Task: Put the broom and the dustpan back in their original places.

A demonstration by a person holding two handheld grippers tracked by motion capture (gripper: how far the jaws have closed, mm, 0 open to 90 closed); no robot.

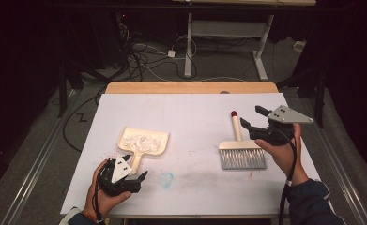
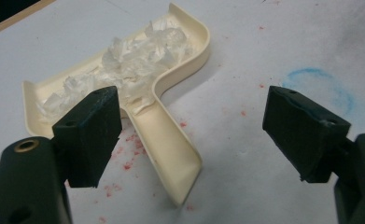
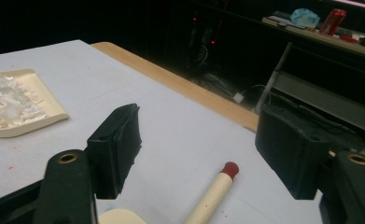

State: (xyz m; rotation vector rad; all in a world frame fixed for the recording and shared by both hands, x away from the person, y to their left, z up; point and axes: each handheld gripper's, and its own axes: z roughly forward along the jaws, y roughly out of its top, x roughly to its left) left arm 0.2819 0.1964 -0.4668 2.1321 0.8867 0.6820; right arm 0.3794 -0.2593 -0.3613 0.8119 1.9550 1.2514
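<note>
Lying flat on the white sheet (image 1: 190, 117) that covers most of the table (image 1: 190, 87), one cream dustpan (image 1: 143, 140) sits left of centre and one brush (image 1: 241, 151) sits right of centre, well apart from each other. The dustpan holds a heap of clear crinkled scraps (image 1: 141, 139), and its handle points toward the near edge. The brush has its grey bristles toward the person and its pale handle, tipped with a red cap (image 1: 233, 113), pointing to the far side.

The left gripper (image 1: 136, 177) hovers near the near-left corner of the sheet, just behind the dustpan handle. In the left gripper view its jaws stand wide apart with nothing gripped; the handle end lies on the sheet between them, close to one pad and clear of the other.

The right gripper (image 1: 252, 117) is just right of the brush handle, raised off the sheet, jaws spread wide and empty; in the right gripper view the red-capped handle lies below and between them, untouched.

A broad bare stretch of sheet runs between dustpan and brush, marked by a faint blue ring (image 1: 167, 178) and tiny red specks. A strip of bare wood shows along the far edge. The sheet's right edge is close beside the right hand (image 1: 284, 150).
</note>
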